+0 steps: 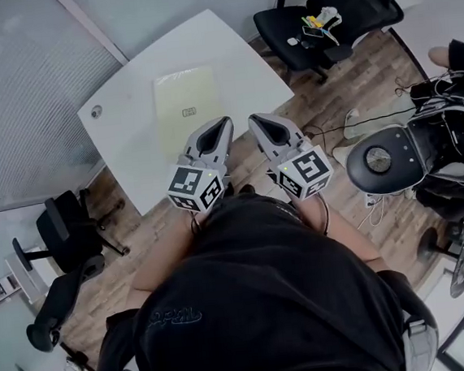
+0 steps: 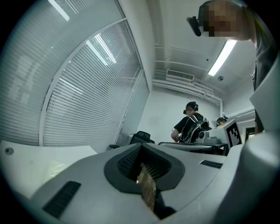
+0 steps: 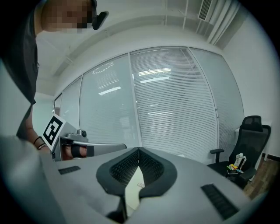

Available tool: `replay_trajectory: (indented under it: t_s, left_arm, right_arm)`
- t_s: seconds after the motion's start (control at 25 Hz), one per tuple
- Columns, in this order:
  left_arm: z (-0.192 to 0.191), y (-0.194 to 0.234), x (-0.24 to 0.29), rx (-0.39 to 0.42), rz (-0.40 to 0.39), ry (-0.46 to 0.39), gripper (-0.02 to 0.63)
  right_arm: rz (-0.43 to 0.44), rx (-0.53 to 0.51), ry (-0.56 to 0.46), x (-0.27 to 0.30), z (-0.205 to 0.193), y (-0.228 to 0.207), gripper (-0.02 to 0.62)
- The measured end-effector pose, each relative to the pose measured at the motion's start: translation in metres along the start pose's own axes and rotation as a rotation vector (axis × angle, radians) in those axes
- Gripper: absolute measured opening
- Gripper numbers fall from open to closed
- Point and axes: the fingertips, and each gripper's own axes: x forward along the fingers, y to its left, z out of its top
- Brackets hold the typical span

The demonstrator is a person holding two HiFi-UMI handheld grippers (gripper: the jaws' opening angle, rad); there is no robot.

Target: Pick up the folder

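Nearest: person's black shirt, filling the lower head view; forearms mostly hidden under it.

Grippers, two, held side by side just past the chest, over wood floor.
- left gripper: claw clenched, tips meeting, nothing between them. Its own view shows only floor through the slit below the tips.
- right gripper: claw clenched too, nothing held. Its own view shows a pale sheet through the slit, too narrow to name.
- Marker cubes, two: left cube, right cube.

Beyond the tips: one white table, near edge just ahead of the jaws. One folder, pale yellow, lies flat on it, apart from both claws. One small round fitting at the table's left corner; what it is, cannot tell.

Office chairs, three:
- two dark chairs at left, chair one and chair two, the second partly cut by the view's edge;
- one far-right chair with small bright items on the seat, too small to identify.

Right side: round grey-and-black unit and cabled equipment, cut off at the edge.

Far, left gripper view: two other people, the second mostly hidden behind the first. Blinds cover the glass wall.
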Motion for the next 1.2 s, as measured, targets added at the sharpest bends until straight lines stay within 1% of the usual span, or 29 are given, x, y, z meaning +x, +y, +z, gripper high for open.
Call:
replay_trajectory:
  t_s: [0.12, 0.28, 0.48, 0.72, 0.88, 0.96, 1.08, 1.2]
  left_arm:
    - [0.011, 0.022, 0.003, -0.002, 0.005, -0.002, 0.014]
    - [0.035, 0.051, 0.003, 0.005, 0.002, -0.036, 0.014]
    - [0.054, 0.086, -0.003, 0.021, 0.003, -0.045, 0.014]
    - [0.053, 0.124, -0.016, 0.006, 0.035, -0.034, 0.014]
    - [0.050, 0.132, -0.022, 0.084, 0.029, -0.013, 0.014]
    - [0.047, 0.138, -0.020, 0.097, 0.036, 0.003, 0.014]
    - [0.038, 0.151, -0.018, 0.070, 0.054, 0.029, 0.014]
    - [0.025, 0.175, -0.010, 0.069, 0.092, 0.072, 0.014]
  right_arm:
    - [0.014, -0.003, 0.004, 0.024, 0.006, 0.001, 0.018]
    - [0.034, -0.019, 0.001, 0.058, 0.021, 0.007, 0.018]
    - [0.030, -0.030, -0.016, 0.094, 0.035, 0.017, 0.018]
    - [0.055, -0.020, 0.017, 0.125, 0.024, 0.033, 0.019]
    - [0.060, -0.005, 0.036, 0.139, 0.017, 0.034, 0.020]
    - [0.061, 0.013, 0.056, 0.148, 0.010, 0.030, 0.020]
    - [0.060, 0.037, 0.080, 0.153, 0.001, 0.021, 0.020]
    - [0.059, 0.085, 0.093, 0.164, -0.007, 0.004, 0.020]
